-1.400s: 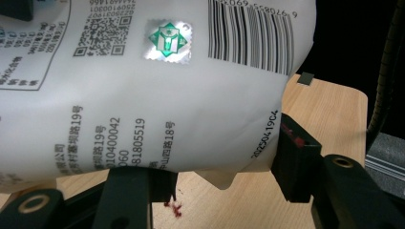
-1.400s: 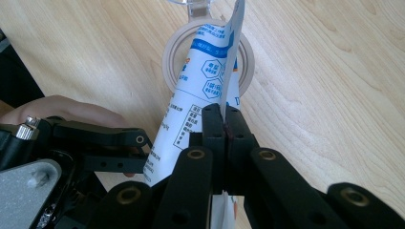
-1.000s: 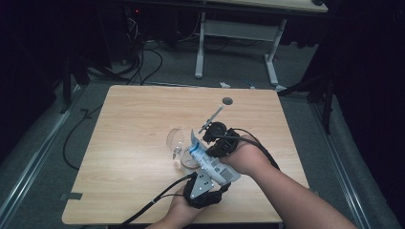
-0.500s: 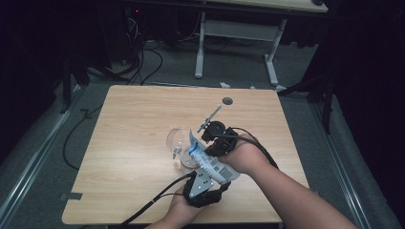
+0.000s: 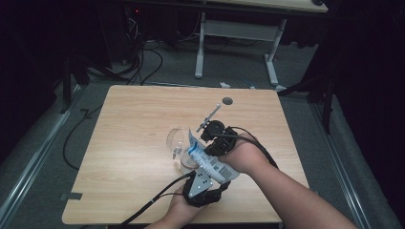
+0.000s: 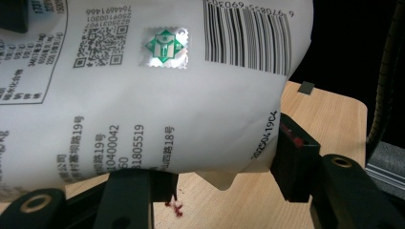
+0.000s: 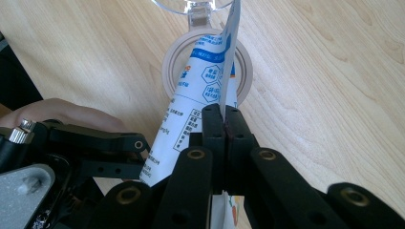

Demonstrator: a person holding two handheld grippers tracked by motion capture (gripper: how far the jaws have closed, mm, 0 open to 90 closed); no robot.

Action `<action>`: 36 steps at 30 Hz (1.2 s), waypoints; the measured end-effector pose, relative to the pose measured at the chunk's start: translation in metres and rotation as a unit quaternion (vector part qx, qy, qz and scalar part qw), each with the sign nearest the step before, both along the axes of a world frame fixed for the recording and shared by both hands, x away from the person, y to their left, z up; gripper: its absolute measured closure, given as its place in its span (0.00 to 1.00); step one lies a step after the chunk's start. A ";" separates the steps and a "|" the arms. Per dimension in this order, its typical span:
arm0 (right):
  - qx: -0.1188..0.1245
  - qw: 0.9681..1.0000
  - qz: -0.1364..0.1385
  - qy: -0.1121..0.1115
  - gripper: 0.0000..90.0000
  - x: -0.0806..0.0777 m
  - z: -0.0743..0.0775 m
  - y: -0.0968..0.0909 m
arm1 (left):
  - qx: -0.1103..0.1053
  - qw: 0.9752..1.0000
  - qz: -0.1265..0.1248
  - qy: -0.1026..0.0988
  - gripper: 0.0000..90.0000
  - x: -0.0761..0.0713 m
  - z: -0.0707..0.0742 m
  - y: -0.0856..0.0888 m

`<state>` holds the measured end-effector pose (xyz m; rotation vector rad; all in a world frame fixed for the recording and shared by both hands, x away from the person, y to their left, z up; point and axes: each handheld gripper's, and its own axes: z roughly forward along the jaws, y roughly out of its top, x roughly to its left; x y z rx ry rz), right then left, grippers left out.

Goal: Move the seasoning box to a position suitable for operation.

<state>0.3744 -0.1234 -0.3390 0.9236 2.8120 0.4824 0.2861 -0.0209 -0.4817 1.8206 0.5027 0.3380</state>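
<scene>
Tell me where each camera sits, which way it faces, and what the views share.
High view: above the person's side, facing forward and down on the table; both forearms enter from below.
Left gripper view: on the left gripper, looking along its jaws, which clasp the white pouch.
Right gripper view: on the right gripper, looking down at the pouch edge pinched between its jaws, over a round lid.
All three views share the pouch and table.

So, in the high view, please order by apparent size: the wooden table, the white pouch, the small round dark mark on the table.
1. wooden table, by far the largest.
2. white pouch, held by both grippers, partly hidden.
3. round dark mark, the smallest, though it lies farther from the camera.
</scene>
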 end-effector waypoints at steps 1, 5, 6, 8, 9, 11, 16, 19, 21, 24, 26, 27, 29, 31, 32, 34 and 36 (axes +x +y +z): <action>-0.001 1.000 0.000 -0.001 1.00 0.000 0.000 0.000 | 0.000 1.000 0.000 -0.001 0.56 0.000 0.000 0.000; -0.001 1.000 0.002 -0.003 1.00 0.000 0.000 -0.001 | 0.000 1.000 0.000 0.000 0.56 0.000 0.000 0.000; 0.000 1.000 0.002 -0.003 1.00 0.000 0.000 -0.001 | 0.000 1.000 0.000 0.000 0.56 0.000 0.001 -0.001; 0.000 1.000 0.001 -0.003 1.00 0.000 0.000 -0.001 | -0.001 1.000 0.000 0.000 0.56 0.000 0.001 -0.001; 0.000 1.000 0.001 -0.003 1.00 0.000 0.000 -0.001 | -0.001 1.000 0.000 0.000 0.56 0.000 0.001 -0.001; 0.001 1.000 0.003 -0.003 1.00 0.001 0.000 -0.001 | -0.001 1.000 0.000 0.000 0.56 0.000 0.001 -0.001; 0.002 1.000 0.000 -0.002 1.00 0.000 0.001 -0.001 | 0.000 1.000 0.000 -0.001 0.56 0.000 0.001 0.000; 0.002 1.000 0.000 -0.002 1.00 0.000 0.001 -0.001 | 0.000 1.000 0.000 -0.001 0.56 0.000 0.001 0.000; 0.003 1.000 0.000 -0.002 1.00 0.000 0.001 -0.001 | -0.001 1.000 0.000 -0.001 0.56 0.000 0.001 0.000; 0.003 1.000 -0.001 -0.002 1.00 0.000 0.001 -0.001 | -0.002 1.000 0.001 -0.001 0.56 0.000 0.002 0.000; 0.003 1.000 0.000 -0.003 1.00 0.000 0.001 -0.001 | -0.002 1.000 0.001 -0.001 0.56 0.000 0.002 0.000; 0.003 1.000 0.000 -0.003 1.00 0.000 0.001 -0.001 | -0.002 1.000 0.000 -0.001 0.56 0.000 0.002 0.000; 0.001 1.000 0.001 -0.003 1.00 0.001 0.001 -0.001 | -0.002 1.000 0.001 -0.001 0.56 0.000 0.002 -0.001; 0.002 1.000 -0.001 -0.001 1.00 0.001 0.000 0.000 | -0.002 1.000 0.001 -0.001 0.56 0.000 0.002 -0.001; 0.002 1.000 -0.001 -0.001 1.00 0.001 0.000 0.000 | -0.002 1.000 0.001 -0.001 0.56 0.000 0.002 -0.001; 0.001 1.000 -0.001 -0.001 1.00 0.001 0.000 0.000 | -0.002 1.000 0.001 -0.001 0.57 0.000 0.002 -0.001; 0.001 1.000 0.000 0.000 1.00 0.001 0.000 0.000 | -0.002 1.000 0.002 -0.001 0.57 0.001 0.001 -0.001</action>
